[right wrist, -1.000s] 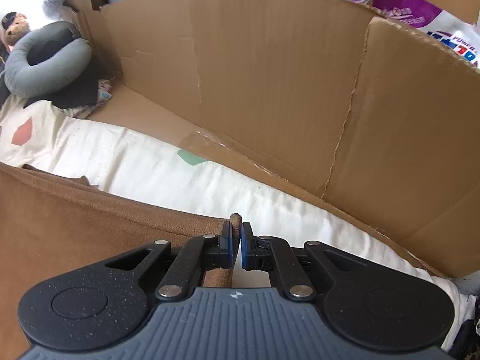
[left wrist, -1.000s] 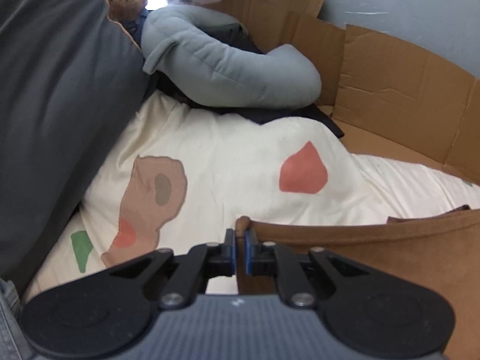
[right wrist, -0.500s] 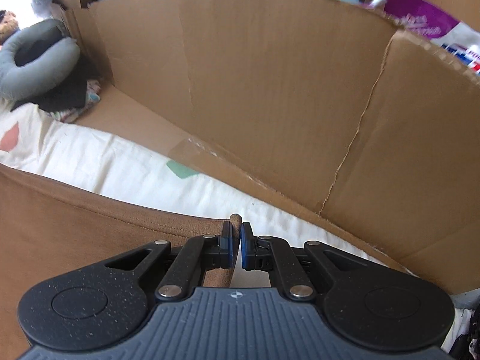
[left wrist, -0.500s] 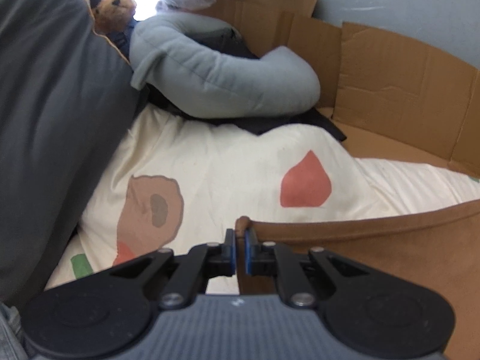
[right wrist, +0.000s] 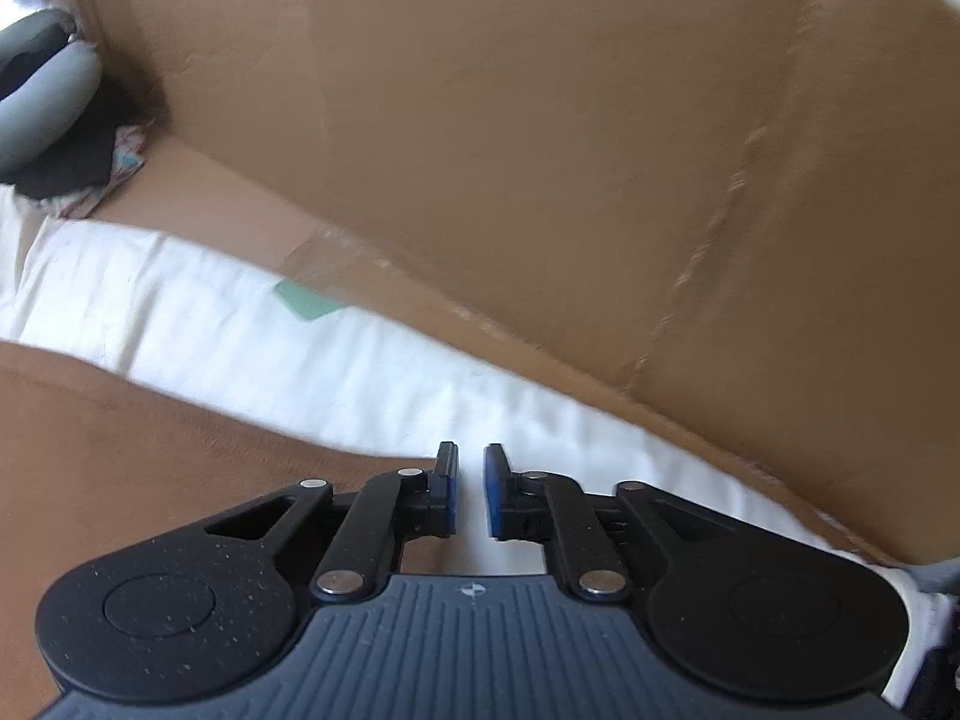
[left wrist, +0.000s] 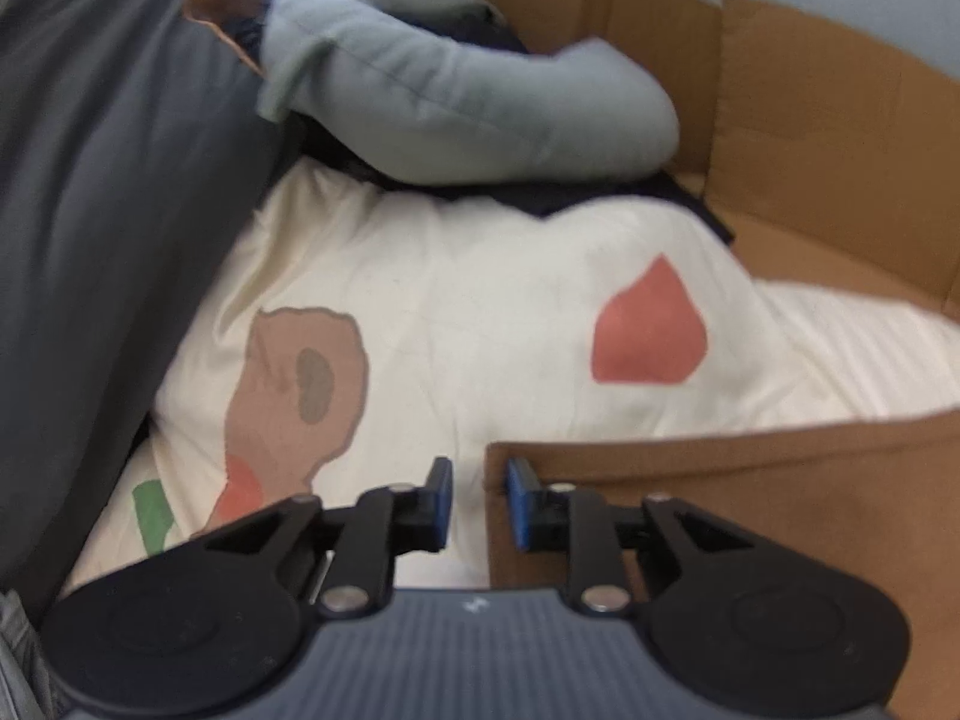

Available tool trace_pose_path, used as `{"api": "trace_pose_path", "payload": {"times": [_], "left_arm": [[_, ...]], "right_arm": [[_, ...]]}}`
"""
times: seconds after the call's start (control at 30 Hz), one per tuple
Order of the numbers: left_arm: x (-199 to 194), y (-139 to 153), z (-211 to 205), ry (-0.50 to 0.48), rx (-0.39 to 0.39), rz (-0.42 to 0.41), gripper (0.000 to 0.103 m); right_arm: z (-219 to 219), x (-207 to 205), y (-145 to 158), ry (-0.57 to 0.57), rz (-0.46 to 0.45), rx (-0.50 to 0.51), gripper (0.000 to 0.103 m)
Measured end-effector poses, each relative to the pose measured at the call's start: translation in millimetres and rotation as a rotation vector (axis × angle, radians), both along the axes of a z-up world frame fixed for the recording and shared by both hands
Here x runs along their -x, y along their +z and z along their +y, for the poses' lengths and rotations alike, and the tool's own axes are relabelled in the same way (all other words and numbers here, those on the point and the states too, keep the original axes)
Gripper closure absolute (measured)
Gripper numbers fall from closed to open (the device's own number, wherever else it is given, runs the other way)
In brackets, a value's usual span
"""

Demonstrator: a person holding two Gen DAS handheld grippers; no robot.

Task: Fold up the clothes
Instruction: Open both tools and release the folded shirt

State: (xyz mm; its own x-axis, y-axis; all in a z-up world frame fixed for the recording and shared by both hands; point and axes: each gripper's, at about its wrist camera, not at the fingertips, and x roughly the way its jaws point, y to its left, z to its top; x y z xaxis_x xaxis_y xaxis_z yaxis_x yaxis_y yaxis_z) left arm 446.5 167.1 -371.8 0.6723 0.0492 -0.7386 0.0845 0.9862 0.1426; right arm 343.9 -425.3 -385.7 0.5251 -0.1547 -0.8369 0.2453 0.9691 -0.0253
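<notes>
The brown garment (left wrist: 750, 510) lay spread flat on the cream printed bedsheet (left wrist: 480, 324), next to the cardboard wall (right wrist: 480, 150); left hand-held gripper (left wrist: 478, 501) had just been opening, its jaws parted, the garment's corner sitting between them, probably loose; right hand-held gripper (right wrist: 470, 495) had just been opening too, garment edge just beside its left finger (right wrist: 445, 492), only sheet in the gap.

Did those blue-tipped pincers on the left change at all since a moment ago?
Yes. The left gripper has just been opening: its pads have drawn apart off the brown cloth, whose corner now lies released on the cream sheet.
</notes>
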Motion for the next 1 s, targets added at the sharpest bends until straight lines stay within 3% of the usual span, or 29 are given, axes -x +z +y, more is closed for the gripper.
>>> {"api": "trace_pose_path", "payload": {"times": [0.03,0.07,0.23,0.4,0.67,1.0], "left_arm": [[2.9,4.7,-0.2,-0.001,0.007,-0.01,0.08],[6.6,9.8,-1.8,-0.011,0.009,-0.017,0.077],[30.1,30.5,-18.0,-0.06,0.05,-0.04,0.061],[56.5,37.4,-40.6,-0.075,0.109,-0.054,0.053],[87.1,13.6,-90.2,-0.194,0.12,0.016,0.053],[78.6,-28.7,-76.1,-0.124,0.05,0.073,0.053]], "right_arm": [[-0.1,3.7,4.5,0.003,-0.015,-0.002,0.075],[0.6,8.4,9.9,0.007,-0.032,-0.004,0.072],[10.7,31.8,28.8,0.037,-0.095,-0.034,0.071],[27.1,51.8,38.9,0.053,-0.127,-0.065,0.071],[71.1,61.4,22.5,0.141,-0.086,-0.061,0.071],[84.9,66.8,-16.4,0.205,-0.03,-0.008,0.07]]}}
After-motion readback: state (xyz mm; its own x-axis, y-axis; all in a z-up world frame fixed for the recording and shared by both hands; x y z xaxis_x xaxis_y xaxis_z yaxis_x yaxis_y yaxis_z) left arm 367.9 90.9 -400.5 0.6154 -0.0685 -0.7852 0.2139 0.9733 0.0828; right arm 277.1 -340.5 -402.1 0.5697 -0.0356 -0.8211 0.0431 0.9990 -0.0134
